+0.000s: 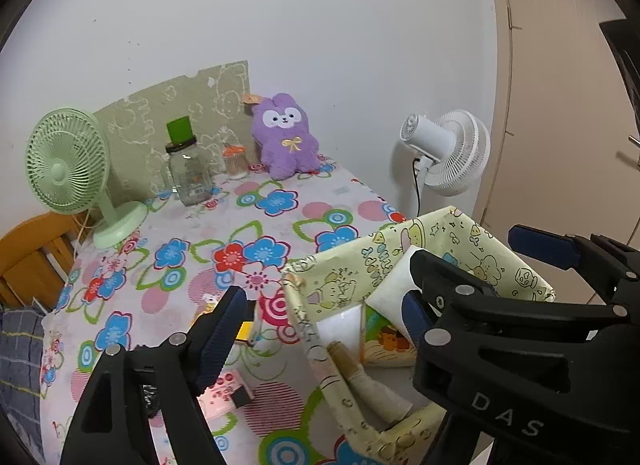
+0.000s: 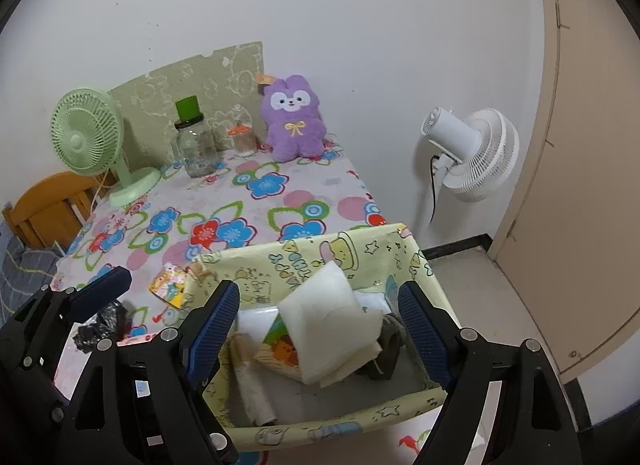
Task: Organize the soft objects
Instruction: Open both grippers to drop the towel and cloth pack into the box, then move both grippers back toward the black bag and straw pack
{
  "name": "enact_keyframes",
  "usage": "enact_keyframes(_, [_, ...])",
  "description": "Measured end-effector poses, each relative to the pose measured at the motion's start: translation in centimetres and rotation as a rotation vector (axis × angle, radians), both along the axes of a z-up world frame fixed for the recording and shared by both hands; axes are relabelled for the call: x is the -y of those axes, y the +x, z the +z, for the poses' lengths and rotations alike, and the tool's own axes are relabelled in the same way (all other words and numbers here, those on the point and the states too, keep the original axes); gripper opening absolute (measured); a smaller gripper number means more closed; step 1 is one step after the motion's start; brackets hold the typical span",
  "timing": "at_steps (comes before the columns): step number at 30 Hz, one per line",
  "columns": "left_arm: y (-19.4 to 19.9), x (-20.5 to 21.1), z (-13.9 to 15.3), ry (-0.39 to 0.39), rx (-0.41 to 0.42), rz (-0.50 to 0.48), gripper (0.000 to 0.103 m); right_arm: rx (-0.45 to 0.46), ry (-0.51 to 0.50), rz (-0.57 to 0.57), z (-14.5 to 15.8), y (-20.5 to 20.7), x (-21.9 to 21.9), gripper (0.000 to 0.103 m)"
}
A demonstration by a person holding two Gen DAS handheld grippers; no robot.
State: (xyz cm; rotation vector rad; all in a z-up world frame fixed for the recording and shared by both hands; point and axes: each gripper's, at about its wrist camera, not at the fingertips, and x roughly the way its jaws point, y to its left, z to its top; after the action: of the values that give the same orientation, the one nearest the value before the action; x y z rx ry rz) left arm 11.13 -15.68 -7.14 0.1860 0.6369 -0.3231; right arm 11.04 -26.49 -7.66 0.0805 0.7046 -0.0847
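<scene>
A yellow cartoon-print fabric basket stands at the near right corner of the flowered table. In it lie a white foam piece, a bear-print packet, a rolled beige cloth and a dark cloth. My left gripper hangs open and empty over the basket's left rim. Above the basket's inside, my right gripper is open with nothing pressed between its pads. A purple plush bunny sits against the far wall.
On the flowered tablecloth stand a green desk fan, a glass jar with a green lid and a small orange-lidded jar. A yellow packet lies left of the basket. A white floor fan stands right, a wooden chair left.
</scene>
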Motion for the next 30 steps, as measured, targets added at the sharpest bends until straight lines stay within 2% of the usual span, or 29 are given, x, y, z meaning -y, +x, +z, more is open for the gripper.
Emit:
enact_keyframes(5, [-0.7,-1.3,0.7,-0.003,0.015,0.007,0.086,0.017,-0.009,0.005,0.8,-0.7,-1.2,0.084])
enact_keyframes(15, [-2.1,-4.3,1.7,-0.023,0.034,0.039,0.093,0.063,-0.030,0.020,2.0,-2.3,-3.9,0.095])
enact_keyframes(30, [-3.6,-8.4,2.3,-0.041,0.056,0.065,0.102,0.139,-0.067,0.081,3.4,-3.9,-8.8,0.103])
